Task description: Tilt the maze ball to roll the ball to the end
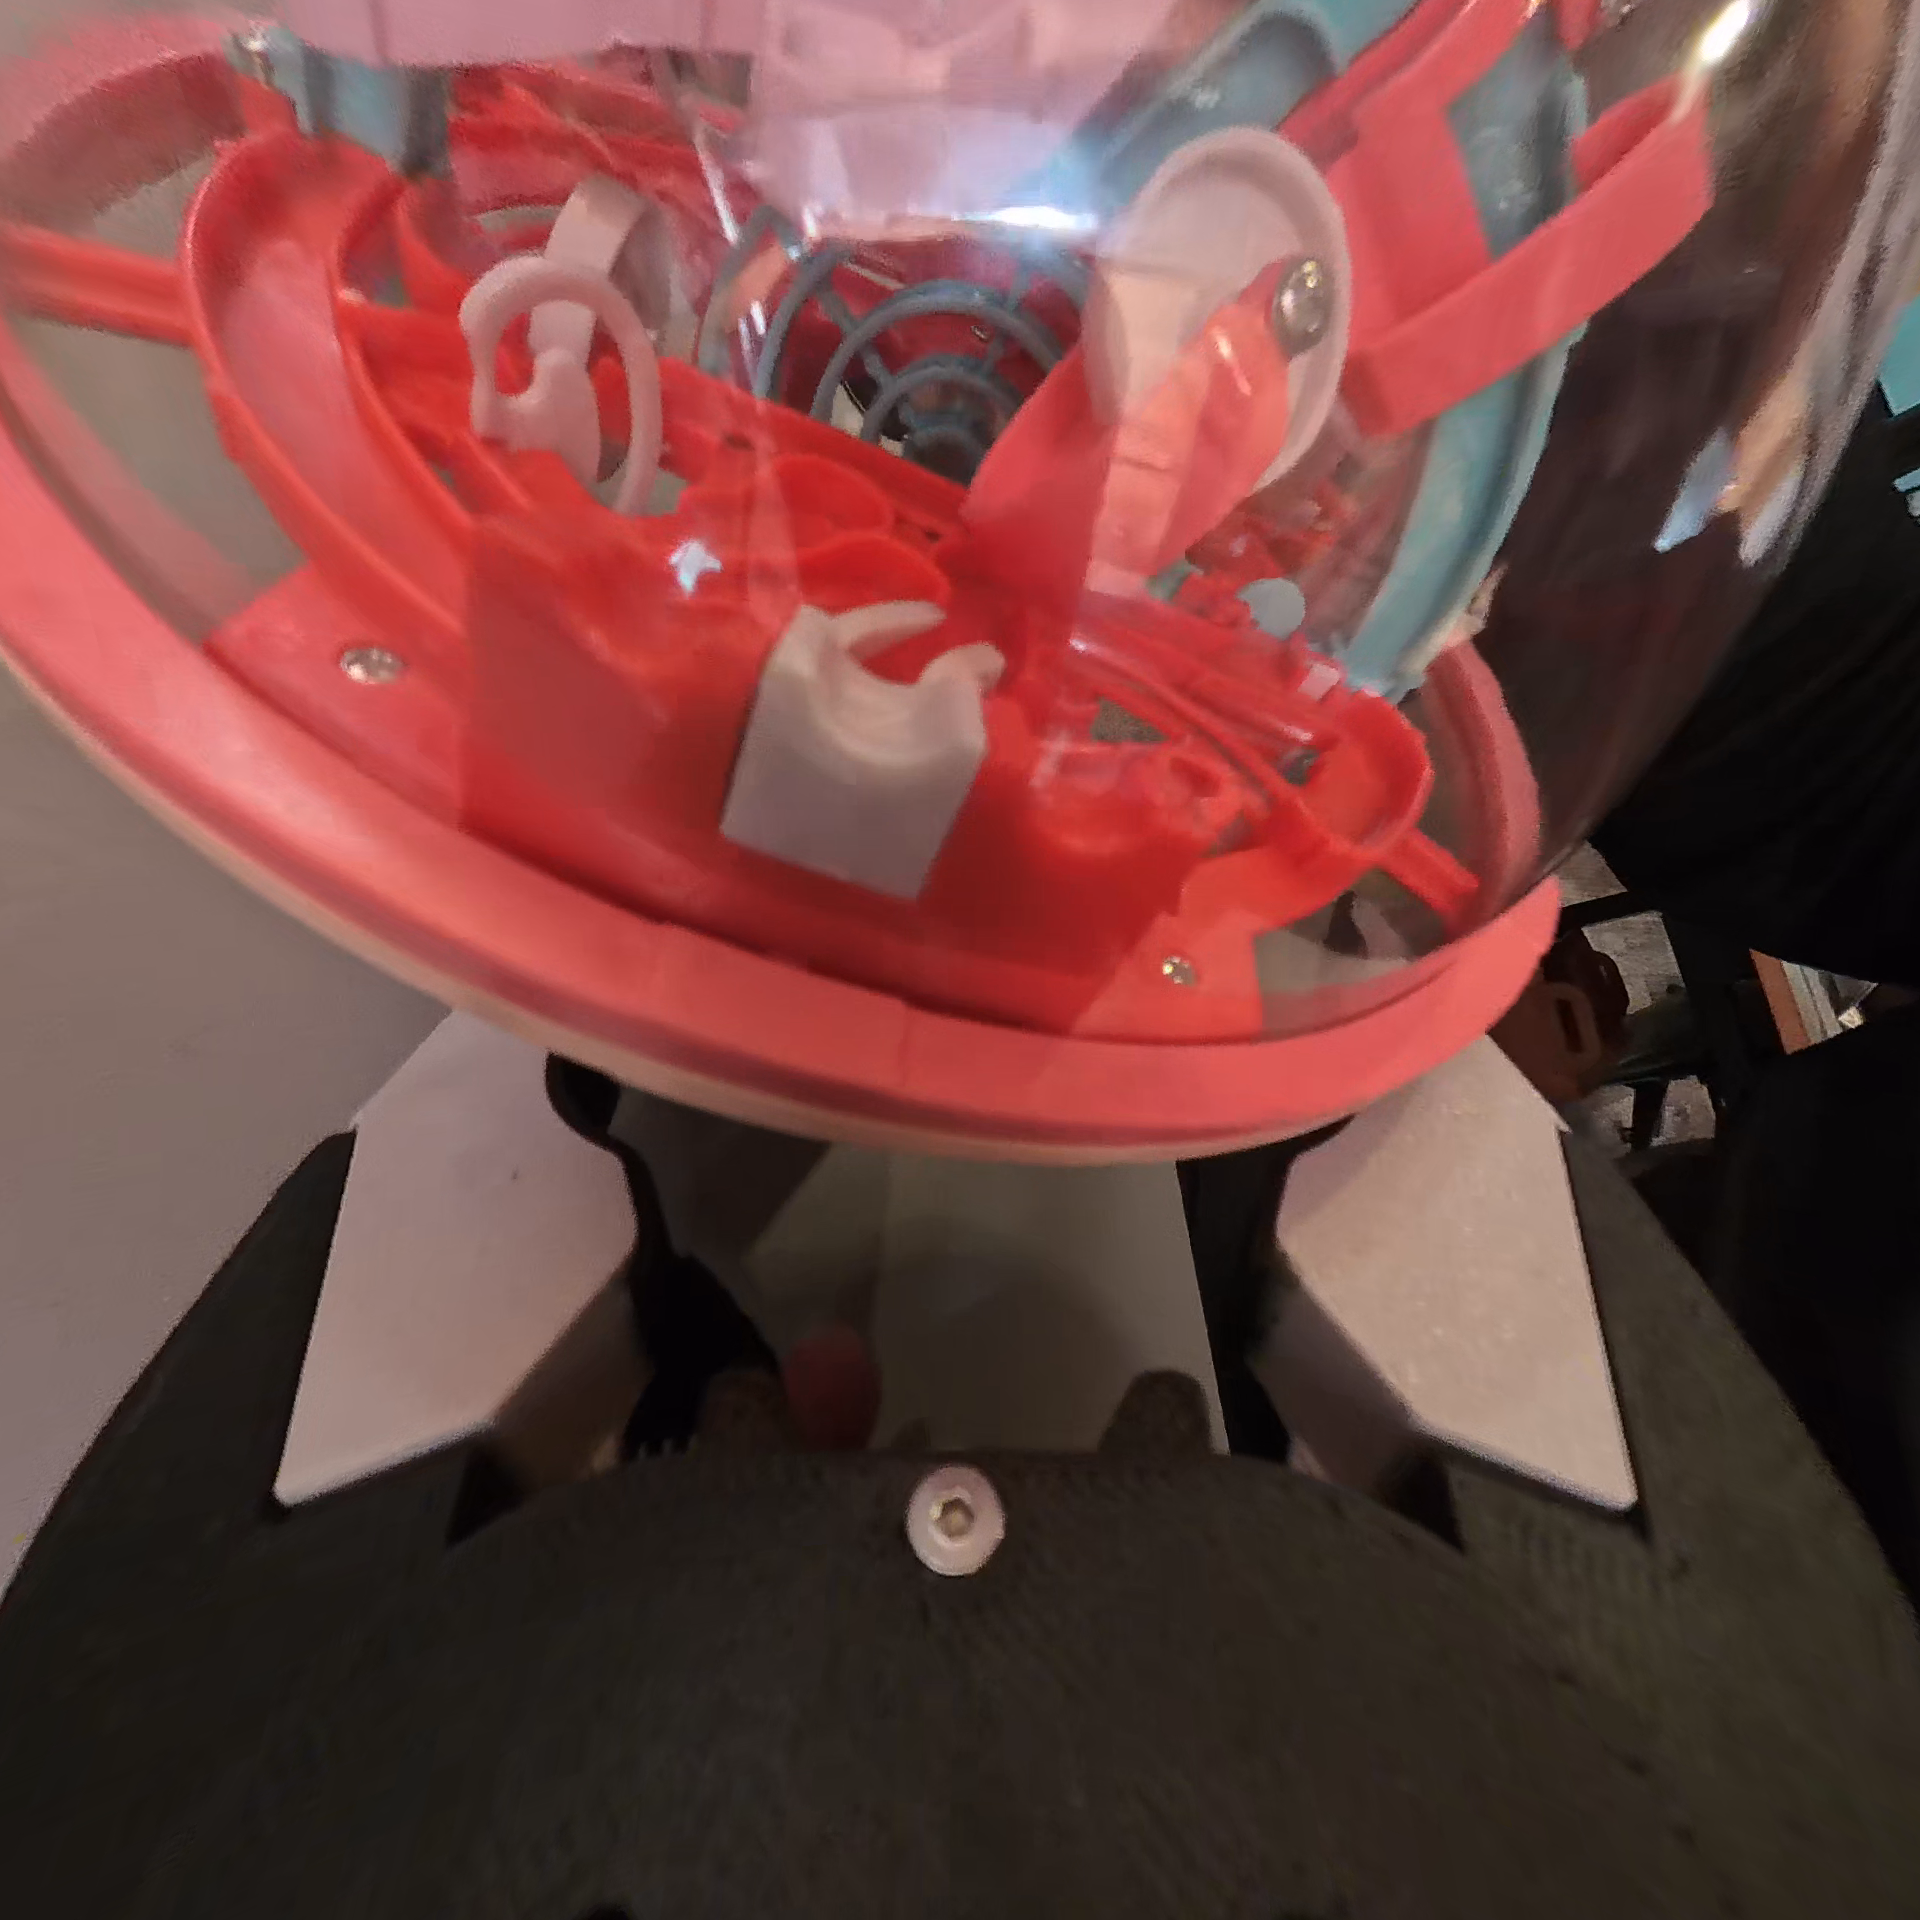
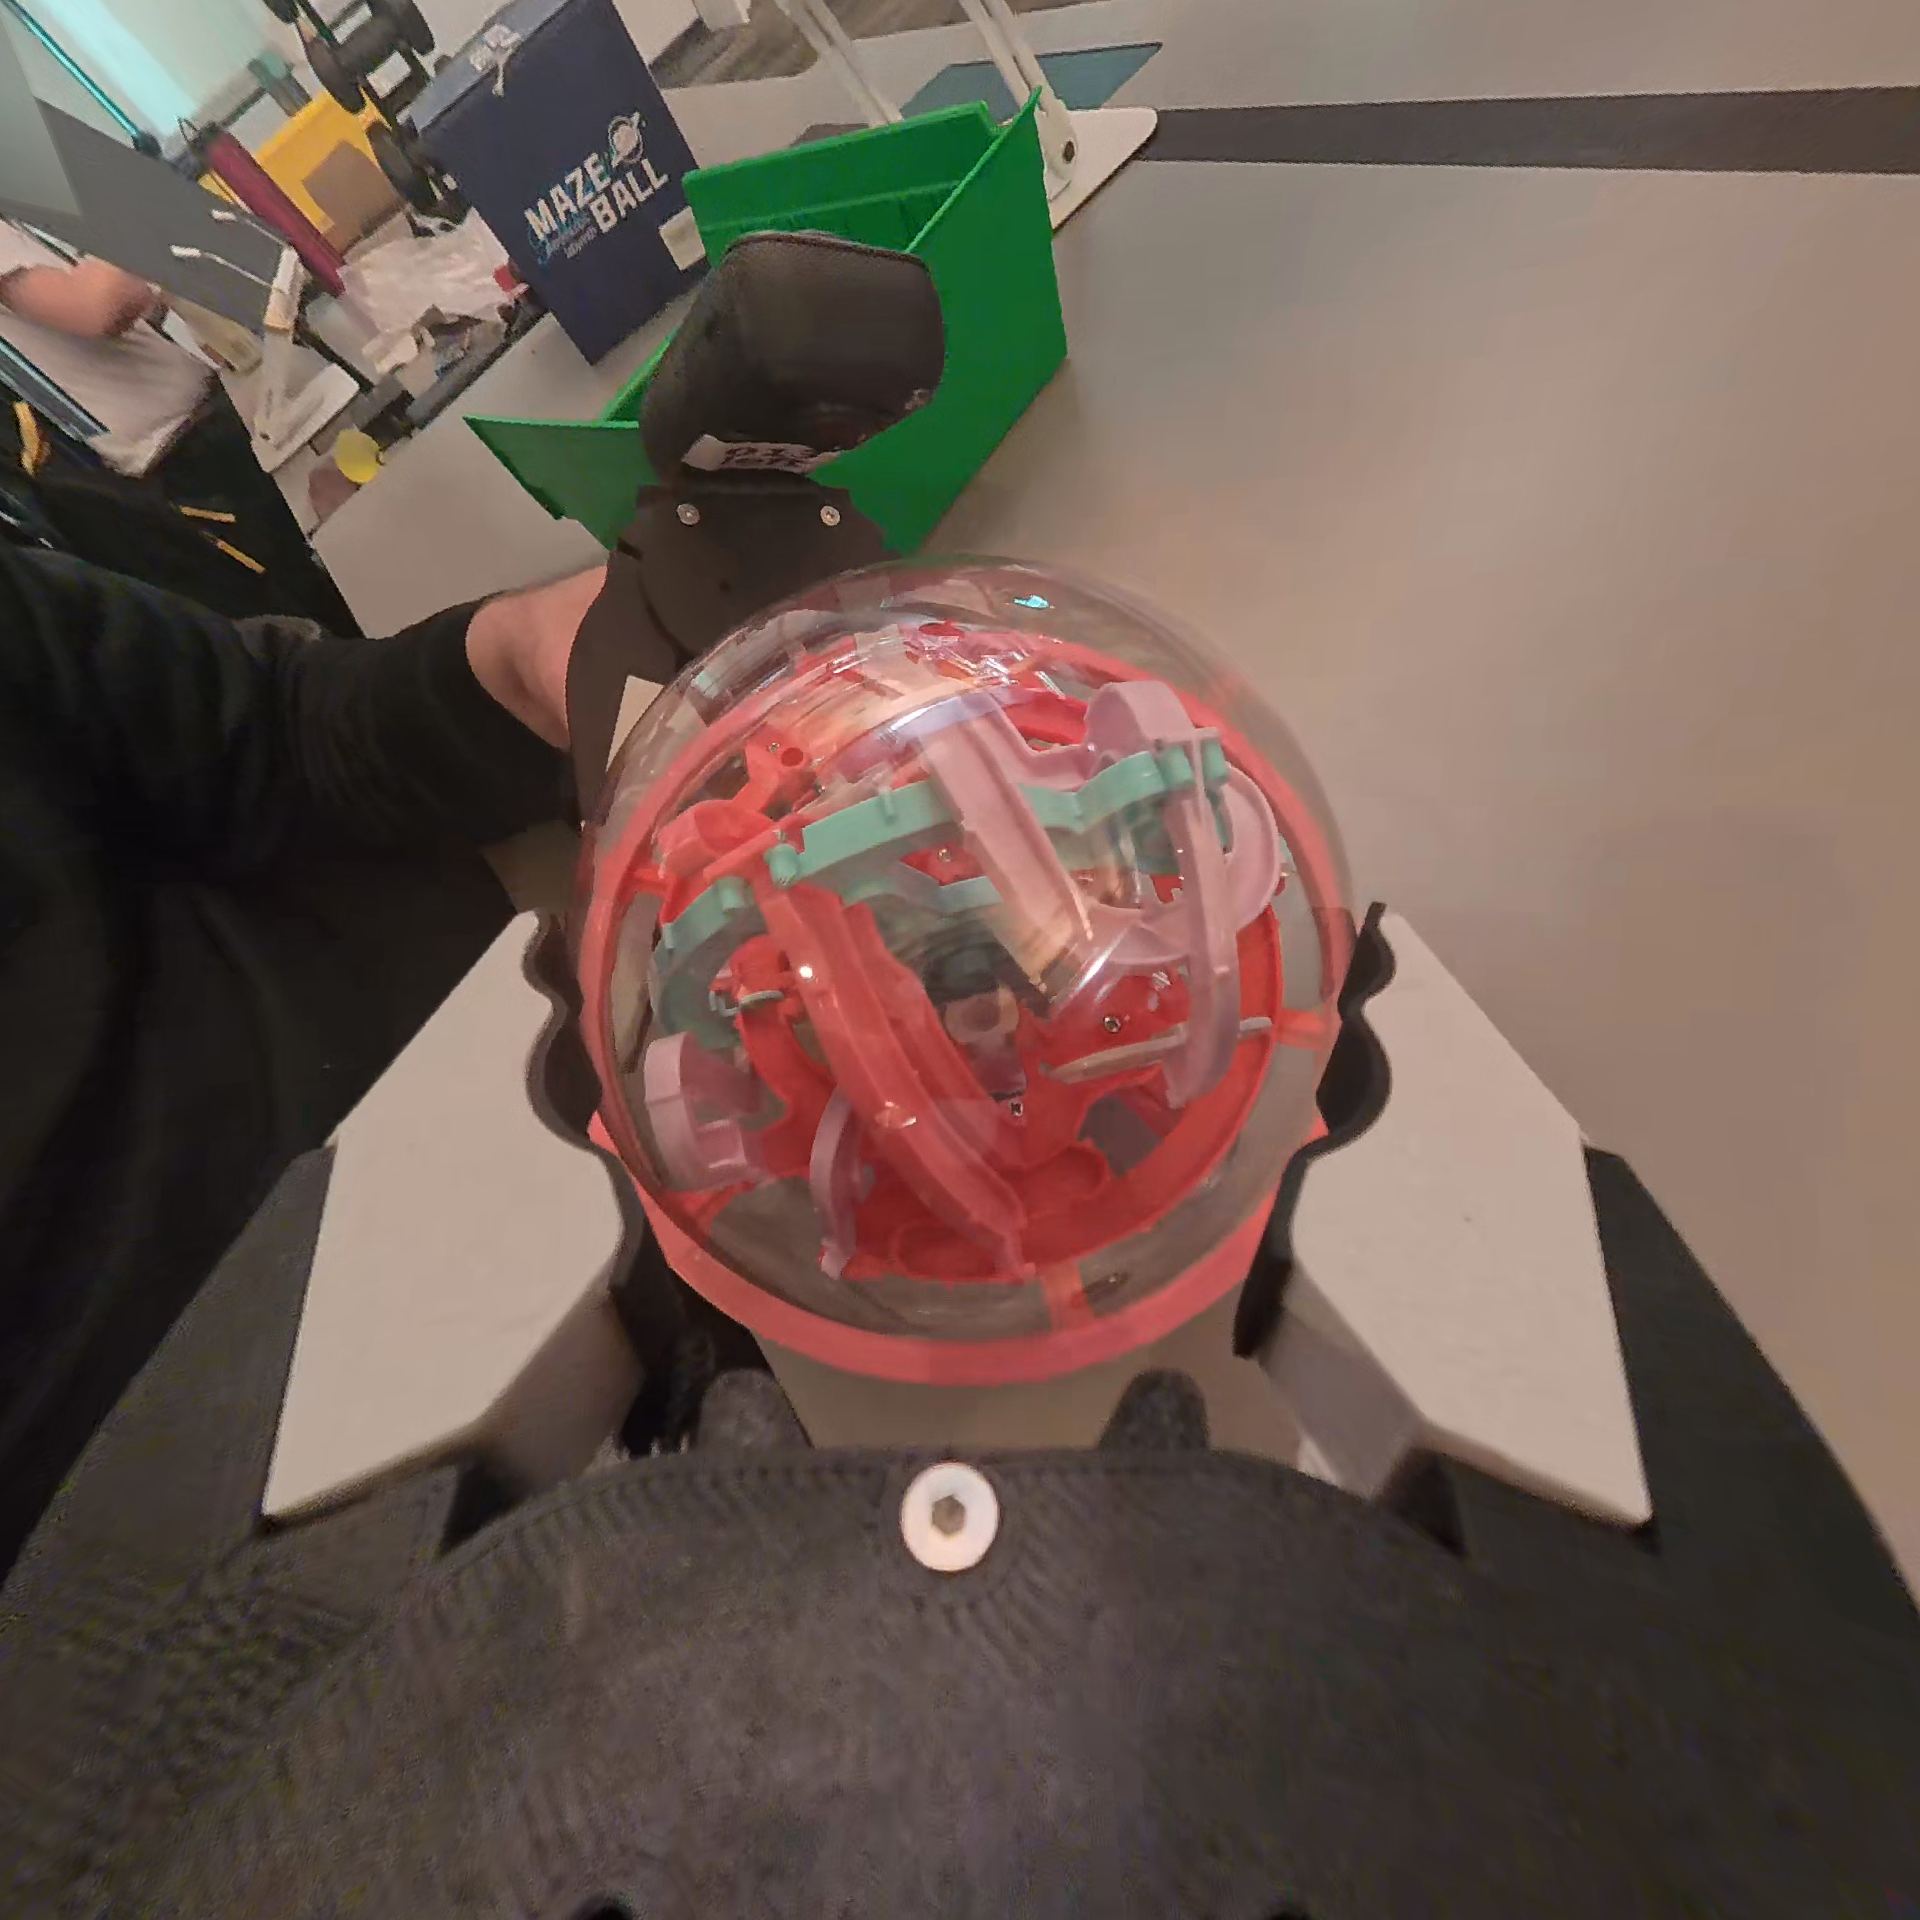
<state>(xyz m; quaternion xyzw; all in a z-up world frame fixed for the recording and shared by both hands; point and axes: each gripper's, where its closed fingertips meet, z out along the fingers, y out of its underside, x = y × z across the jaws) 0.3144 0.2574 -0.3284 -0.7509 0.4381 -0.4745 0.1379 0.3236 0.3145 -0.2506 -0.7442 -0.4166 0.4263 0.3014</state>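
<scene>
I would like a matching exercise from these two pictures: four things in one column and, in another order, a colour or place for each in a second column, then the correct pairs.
Things
1. maze ball
2. folding crate
3. cardboard box
4. left gripper

Colour or place
A. dark blue, far end of the table
B. green, behind the other gripper
C. clear shell with a red rim, between the right gripper's fingers
D. black, at the far side of the sphere

Pairs: 1-C, 2-B, 3-A, 4-D

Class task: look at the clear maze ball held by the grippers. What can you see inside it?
Inside the maze ball run red, teal and pale pink tracks, fixed with small screws. The little rolling ball cannot be made out; the overlapping tracks may cover it.
</scene>
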